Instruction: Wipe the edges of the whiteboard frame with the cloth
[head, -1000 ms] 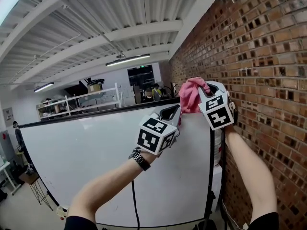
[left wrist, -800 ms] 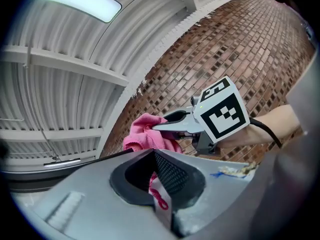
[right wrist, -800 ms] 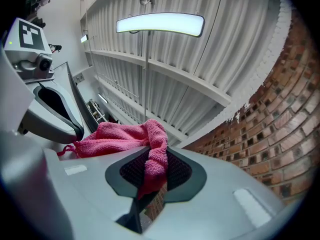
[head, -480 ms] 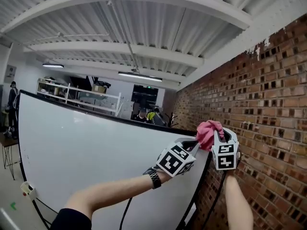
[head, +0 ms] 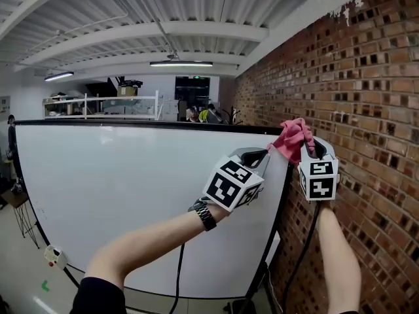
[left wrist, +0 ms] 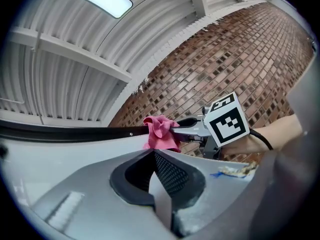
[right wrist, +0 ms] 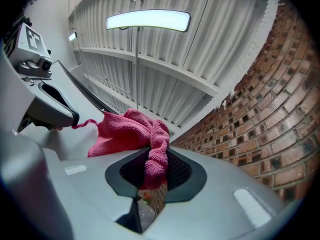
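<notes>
Head view: the right tongs (head: 303, 148) are pinching the pink cloth (head: 292, 135) and pressing it onto the top right corner of the whiteboard frame (head: 163, 124), close to the brick wall (head: 366, 97). The left tongs (head: 256, 157) are hovering just beside them over the whiteboard (head: 131, 195), jaws together and gripping nothing. I'm judging the wipe to be at a corner, with the long top edge and the side edges yet to be checked. No picture is telling me which stretches are already clean.

Left gripper view: the left tongs (left wrist: 154, 155) are showing their pads pressed shut and empty. Beyond them the cloth (left wrist: 161, 133) is sitting on the dark frame (left wrist: 75, 133), with the right tongs (left wrist: 176, 129) biting it from the wall side.

Right gripper view: the right tongs (right wrist: 154, 171) are clamping a fold of the cloth (right wrist: 122, 131), and the rest is spilling forward toward the board's corner. The left tongs (right wrist: 60, 115) are waiting at the left, near the cloth's loose thread.

Counting up: I'm seeing one whiteboard, one cloth and two sets of tongs.
</notes>
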Demonstrator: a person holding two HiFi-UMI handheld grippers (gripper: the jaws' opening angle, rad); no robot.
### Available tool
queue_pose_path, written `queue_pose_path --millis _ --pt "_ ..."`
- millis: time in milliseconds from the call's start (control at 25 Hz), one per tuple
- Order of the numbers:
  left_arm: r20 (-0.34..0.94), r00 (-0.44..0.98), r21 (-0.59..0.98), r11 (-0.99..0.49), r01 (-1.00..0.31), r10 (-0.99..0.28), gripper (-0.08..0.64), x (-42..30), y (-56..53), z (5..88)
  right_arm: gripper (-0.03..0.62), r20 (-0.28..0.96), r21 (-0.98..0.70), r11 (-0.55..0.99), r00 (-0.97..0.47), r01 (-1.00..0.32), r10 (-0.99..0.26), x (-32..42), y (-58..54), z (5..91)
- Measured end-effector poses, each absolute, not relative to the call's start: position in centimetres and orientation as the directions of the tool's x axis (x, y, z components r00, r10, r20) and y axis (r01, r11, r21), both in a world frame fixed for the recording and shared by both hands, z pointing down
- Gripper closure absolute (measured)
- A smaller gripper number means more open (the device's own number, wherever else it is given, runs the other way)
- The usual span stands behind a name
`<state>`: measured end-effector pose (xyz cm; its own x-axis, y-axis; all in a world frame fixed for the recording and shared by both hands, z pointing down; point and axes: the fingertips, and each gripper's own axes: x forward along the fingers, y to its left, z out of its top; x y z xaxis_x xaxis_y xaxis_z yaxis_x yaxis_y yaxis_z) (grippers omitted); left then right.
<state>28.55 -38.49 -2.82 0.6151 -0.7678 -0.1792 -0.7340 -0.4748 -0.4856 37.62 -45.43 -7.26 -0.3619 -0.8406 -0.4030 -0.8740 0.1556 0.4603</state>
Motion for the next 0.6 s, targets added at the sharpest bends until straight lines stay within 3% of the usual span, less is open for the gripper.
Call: queue_pose_path --millis 600 --pt "-0.104 0.692 -0.421 -0.599 -0.681 -0.714 0.558 30.0 -36.6 4.3 0.518 -0.275 0.466 0.224 -0.381 -0.856 -0.883 36.9 -46.0 3.6"
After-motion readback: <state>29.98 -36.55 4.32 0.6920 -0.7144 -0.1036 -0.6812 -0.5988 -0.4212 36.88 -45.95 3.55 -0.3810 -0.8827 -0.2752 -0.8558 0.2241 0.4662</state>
